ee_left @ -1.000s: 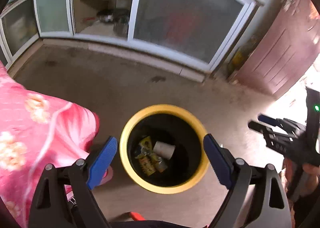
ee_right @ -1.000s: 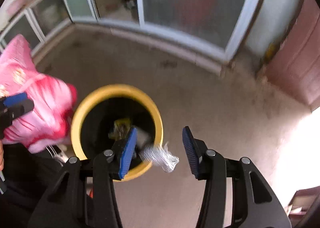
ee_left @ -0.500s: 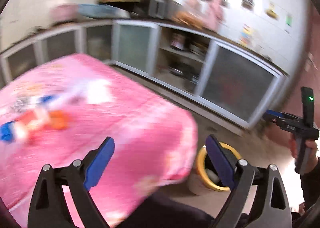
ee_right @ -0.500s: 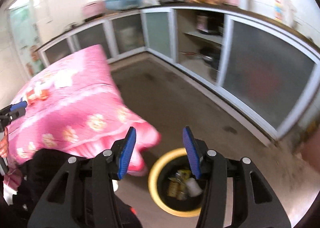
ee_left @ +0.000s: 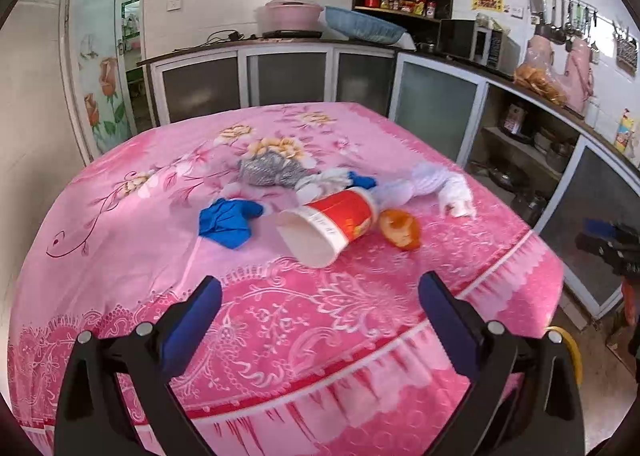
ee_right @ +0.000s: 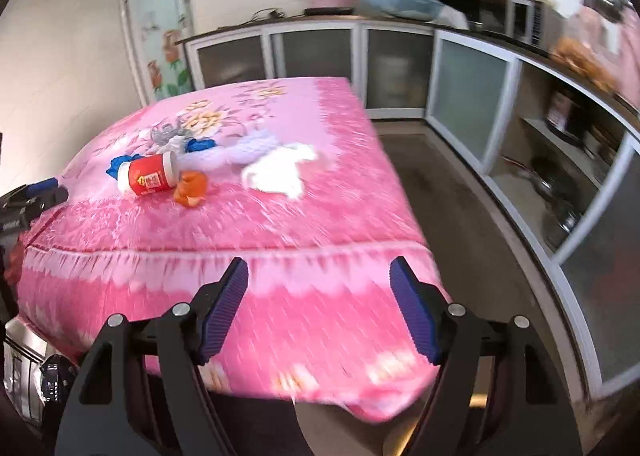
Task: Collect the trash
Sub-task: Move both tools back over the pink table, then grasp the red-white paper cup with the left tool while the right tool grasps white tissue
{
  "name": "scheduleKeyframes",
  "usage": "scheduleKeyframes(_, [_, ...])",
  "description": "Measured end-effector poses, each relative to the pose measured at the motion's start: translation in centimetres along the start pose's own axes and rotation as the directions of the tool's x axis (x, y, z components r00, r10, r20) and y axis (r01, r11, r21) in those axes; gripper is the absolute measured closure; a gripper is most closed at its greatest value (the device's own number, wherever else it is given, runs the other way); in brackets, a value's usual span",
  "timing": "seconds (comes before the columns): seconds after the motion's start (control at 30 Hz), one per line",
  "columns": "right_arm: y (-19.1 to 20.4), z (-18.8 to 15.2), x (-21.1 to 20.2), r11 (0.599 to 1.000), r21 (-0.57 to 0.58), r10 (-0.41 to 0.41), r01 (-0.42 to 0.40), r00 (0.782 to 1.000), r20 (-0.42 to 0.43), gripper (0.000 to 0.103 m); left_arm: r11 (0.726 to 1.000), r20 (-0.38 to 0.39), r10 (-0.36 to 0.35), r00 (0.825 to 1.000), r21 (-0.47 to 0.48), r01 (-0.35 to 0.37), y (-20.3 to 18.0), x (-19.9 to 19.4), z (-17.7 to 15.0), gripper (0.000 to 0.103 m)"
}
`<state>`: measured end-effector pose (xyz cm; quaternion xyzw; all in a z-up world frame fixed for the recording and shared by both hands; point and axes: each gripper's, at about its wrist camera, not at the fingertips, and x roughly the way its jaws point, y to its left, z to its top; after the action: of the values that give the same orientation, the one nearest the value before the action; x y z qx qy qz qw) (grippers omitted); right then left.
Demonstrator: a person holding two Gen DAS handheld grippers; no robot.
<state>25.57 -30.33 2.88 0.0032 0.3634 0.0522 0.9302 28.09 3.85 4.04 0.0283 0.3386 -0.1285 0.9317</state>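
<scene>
Nearest in the left wrist view, the left claw (ee_left: pixel 320 298) hangs over the front edge of the counter (ee_left: pixel 120 264) under its pink flowered cloth, jaws opening to their widest with nothing between them. In the right wrist view the right claw (ee_right: pixel 318 296) sits off the counter's near right corner, jaws opening too and empty.

Beyond the left claw lies the landmark, a red paper cup (ee_left: pixel 330 222) on its side, its open mouth turned toward the claw. Just left of the cup is a crumpled blue wrapper (ee_left: pixel 226 222); touching its right side is an orange scrap (ee_left: pixel 400 230). Behind the cup lie a grey crumpled piece (ee_left: pixel 270 170) and, further right, white crumpled paper (ee_left: pixel 436 186). The yellow bin (ee_left: pixel 570 344) shows only as a rim sliver low on the floor, right of the counter.

Risks, as I judge them: the cup lies on its rounded side and may roll off when nudged; squeezing it could crush it; a grab at the cup may drag the orange scrap along and drop it on the floor; light paper can slip from the pads on the way to the bin.
</scene>
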Motion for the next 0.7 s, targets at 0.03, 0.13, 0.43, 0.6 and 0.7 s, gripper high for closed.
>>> scheduleKeyframes(0.03, [0.4,0.8,1.3,1.000,-0.001,0.005,-0.005,1.000,-0.007,0.033,1.000,-0.012,0.001,1.000,-0.004,-0.001,0.1,0.5,-0.1,0.008])
scheduleKeyframes(0.13, [1.0,2.7,4.4,1.000,-0.001,0.019,-0.020,0.999,-0.035,0.033,1.000,-0.031,-0.014,0.999,-0.015,0.014,0.5,2.3,0.0,0.008])
scheduleKeyframes(0.43, [0.6,5.1,9.6,0.999,0.029,0.047,-0.045,0.995,-0.093,0.031,0.996,-0.081,-0.069,0.994,-0.055,0.065,0.6,7.3,1.6,0.008])
scheduleKeyframes(0.6, [0.8,5.4,10.9,0.999,0.014,0.042,-0.040,0.994,-0.097,0.031,0.994,-0.104,-0.079,0.991,-0.089,0.070,0.9,9.1,2.1,0.008])
scheduleKeyframes(0.7, [0.7,5.6,11.7,0.999,0.014,0.045,-0.043,0.994,-0.104,0.031,0.990,-0.124,-0.095,0.988,-0.116,0.081,1.3,10.2,2.3,0.008])
